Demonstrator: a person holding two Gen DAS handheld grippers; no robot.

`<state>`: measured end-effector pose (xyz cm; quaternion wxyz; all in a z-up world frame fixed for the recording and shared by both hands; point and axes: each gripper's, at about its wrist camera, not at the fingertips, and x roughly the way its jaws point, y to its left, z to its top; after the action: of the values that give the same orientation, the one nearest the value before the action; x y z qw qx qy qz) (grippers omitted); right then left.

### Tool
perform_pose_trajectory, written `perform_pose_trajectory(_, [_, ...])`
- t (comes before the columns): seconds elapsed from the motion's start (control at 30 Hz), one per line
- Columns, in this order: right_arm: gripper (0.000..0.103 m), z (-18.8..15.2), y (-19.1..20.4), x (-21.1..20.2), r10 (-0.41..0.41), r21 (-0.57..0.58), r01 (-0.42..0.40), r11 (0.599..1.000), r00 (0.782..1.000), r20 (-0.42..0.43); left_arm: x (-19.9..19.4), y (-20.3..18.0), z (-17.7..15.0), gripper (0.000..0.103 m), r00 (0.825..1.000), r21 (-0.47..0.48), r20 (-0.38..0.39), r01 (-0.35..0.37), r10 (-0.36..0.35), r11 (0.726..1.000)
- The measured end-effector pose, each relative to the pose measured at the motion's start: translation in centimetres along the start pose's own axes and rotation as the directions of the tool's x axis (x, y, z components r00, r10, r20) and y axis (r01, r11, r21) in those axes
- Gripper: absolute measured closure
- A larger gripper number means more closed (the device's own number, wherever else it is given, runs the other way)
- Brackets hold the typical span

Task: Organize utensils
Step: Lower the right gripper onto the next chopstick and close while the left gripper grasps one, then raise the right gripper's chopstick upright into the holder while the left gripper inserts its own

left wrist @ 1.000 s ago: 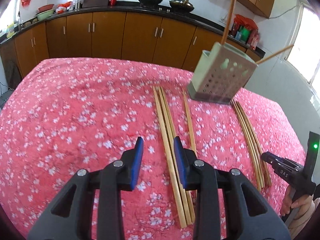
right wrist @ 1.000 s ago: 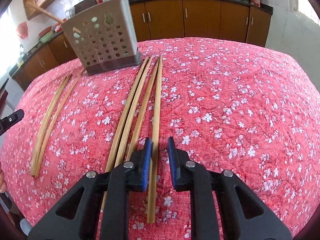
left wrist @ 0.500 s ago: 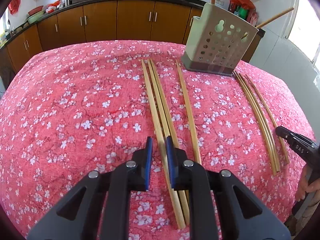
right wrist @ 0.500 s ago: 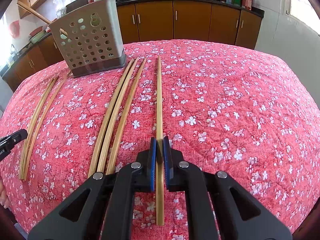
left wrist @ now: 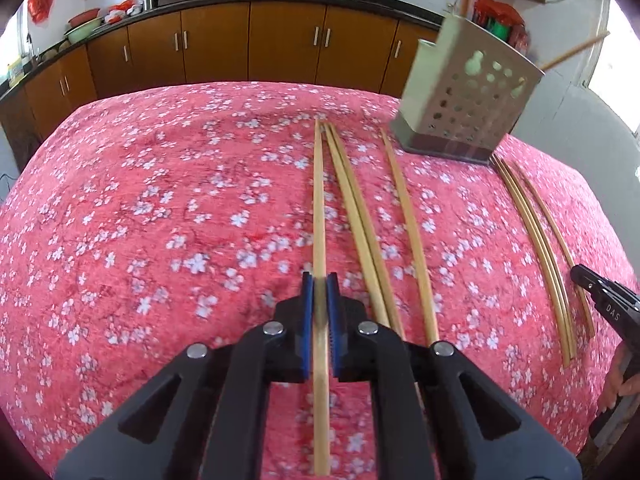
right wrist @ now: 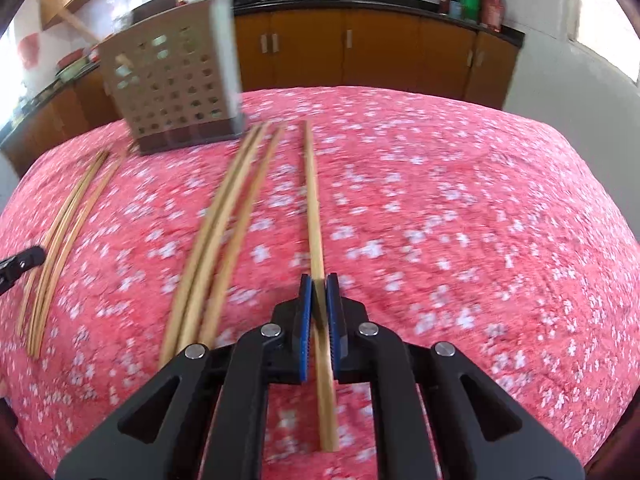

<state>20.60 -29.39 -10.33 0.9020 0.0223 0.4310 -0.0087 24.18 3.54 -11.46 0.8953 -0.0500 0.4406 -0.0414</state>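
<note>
My left gripper (left wrist: 319, 285) is shut on a bamboo chopstick (left wrist: 318, 200) that runs forward between its blue pads. My right gripper (right wrist: 319, 285) is shut on another chopstick (right wrist: 312, 196), lifted slightly off the cloth. Loose chopsticks lie on the red floral tablecloth: three beside the left one (left wrist: 360, 216) and a bundle near the right edge (left wrist: 536, 240). In the right wrist view three lie left of the held one (right wrist: 224, 220), with more at far left (right wrist: 64, 232). A grey perforated utensil holder (left wrist: 464, 100) stands at the back with chopsticks in it, also in the right wrist view (right wrist: 172, 80).
The table is covered by a red flowered cloth (left wrist: 160, 220). Brown kitchen cabinets (left wrist: 216, 44) and a dark counter with pans stand behind. The other gripper's tip shows at the right edge in the left wrist view (left wrist: 600, 300).
Both grippers closed on a chopstick each; the left one was open a second ago. Both views have shifted and the right one is blurred by motion as the chopsticks lift.
</note>
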Motion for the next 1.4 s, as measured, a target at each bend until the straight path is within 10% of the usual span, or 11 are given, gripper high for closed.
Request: perform_pose_trajectory(1.4, [0.094,-0.7,-0.3,-0.9,0.028,0.008,-0.028,1.000,1.000,0.010,-1.1,0.1,-1.1,0.092,0.999,0.057,0.010,-0.033,0.032,0.998])
